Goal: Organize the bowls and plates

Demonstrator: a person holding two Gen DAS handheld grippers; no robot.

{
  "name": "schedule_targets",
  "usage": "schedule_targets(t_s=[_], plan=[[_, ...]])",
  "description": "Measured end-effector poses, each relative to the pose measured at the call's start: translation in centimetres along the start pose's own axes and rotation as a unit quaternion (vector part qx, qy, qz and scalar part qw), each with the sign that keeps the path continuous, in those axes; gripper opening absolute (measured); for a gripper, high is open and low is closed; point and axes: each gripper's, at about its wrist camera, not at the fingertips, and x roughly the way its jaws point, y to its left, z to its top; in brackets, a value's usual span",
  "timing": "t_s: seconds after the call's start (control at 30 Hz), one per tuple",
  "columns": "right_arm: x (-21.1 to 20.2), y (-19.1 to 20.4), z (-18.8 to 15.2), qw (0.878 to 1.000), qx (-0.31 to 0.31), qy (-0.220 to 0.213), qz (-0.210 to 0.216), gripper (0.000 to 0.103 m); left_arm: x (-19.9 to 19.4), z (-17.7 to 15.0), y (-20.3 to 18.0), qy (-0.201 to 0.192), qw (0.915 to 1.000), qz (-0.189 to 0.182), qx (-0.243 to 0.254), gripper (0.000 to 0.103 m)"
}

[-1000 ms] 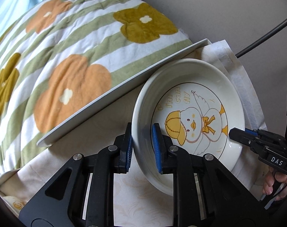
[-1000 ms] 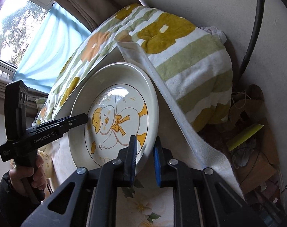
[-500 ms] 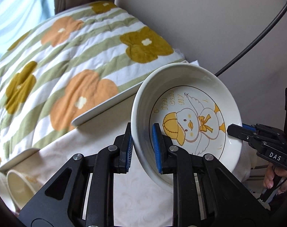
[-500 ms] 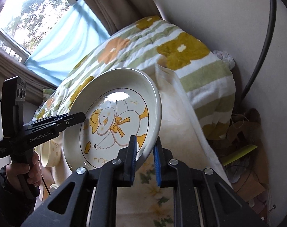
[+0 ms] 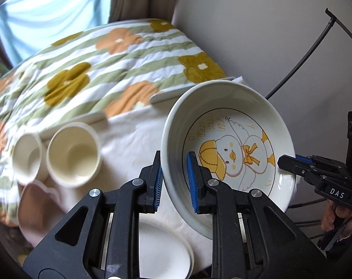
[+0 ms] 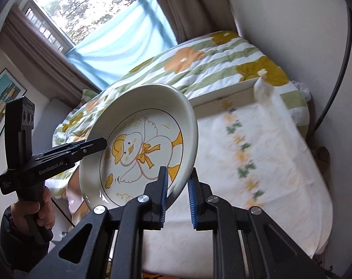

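A white deep plate with a yellow duck picture (image 5: 231, 153) is held tilted in the air between both grippers. My left gripper (image 5: 174, 181) is shut on its left rim. My right gripper (image 6: 177, 191) is shut on the opposite rim of the plate (image 6: 138, 148). The right gripper also shows in the left wrist view (image 5: 289, 164), and the left gripper in the right wrist view (image 6: 99, 145). Two cream bowls (image 5: 72, 154) stand side by side on the cloth at left. A white flat plate (image 5: 162, 251) lies below my left gripper.
A table with a white flowered cloth (image 6: 257, 162) lies below. A pink dish (image 5: 36, 204) sits at the table's left corner. A white tray edge (image 5: 192, 90) and a flowered striped quilt (image 5: 106, 69) lie behind. A wall and black cable (image 5: 299, 65) are to the right.
Both grippers have lifted the duck plate up and back from the table. The bowls, the flat plate and the pink dish have come into the left wrist view.
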Motion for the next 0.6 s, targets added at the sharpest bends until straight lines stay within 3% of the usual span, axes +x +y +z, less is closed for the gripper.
schedule_targets(t_s=[0.27, 0.6], plan=[[2.7, 4.6, -4.9, 0.997, -0.035, 0.054, 0.041, 0.015, -4.0, -9.0, 4.8, 0.008, 0.9976, 0.041, -0.055, 0.017], [7.7, 7.0, -7.6, 0.984, -0.104, 0.127, 0.065, 0.015, -3.7, -17.1, 8.6, 0.018, 0.9845, 0.057, -0.165, 0.017]])
